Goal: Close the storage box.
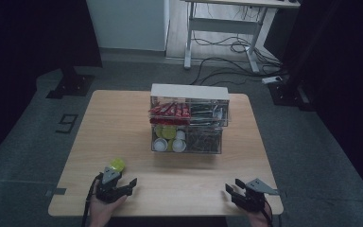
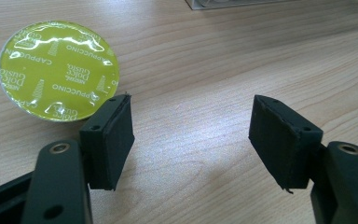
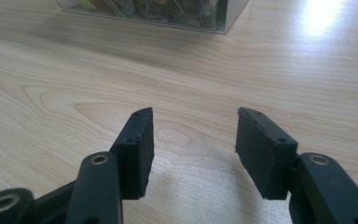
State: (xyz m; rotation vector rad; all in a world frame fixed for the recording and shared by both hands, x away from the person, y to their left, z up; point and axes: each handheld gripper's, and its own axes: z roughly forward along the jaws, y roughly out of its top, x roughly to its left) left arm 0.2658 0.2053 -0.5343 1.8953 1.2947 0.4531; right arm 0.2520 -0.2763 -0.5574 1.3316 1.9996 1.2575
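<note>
The yellow-green capsule lies foil-up on the counter, just outside the left claw — spread, empty. Closing from here risks nudging it away. The right claw is spread too.

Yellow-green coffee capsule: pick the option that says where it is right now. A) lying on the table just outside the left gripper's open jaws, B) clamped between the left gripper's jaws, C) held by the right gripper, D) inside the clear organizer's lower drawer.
A: the yellow-green coffee capsule lies foil-up on the table, beyond and to the side of the left gripper, whose jaws stand open with only bare wood between them.
</note>
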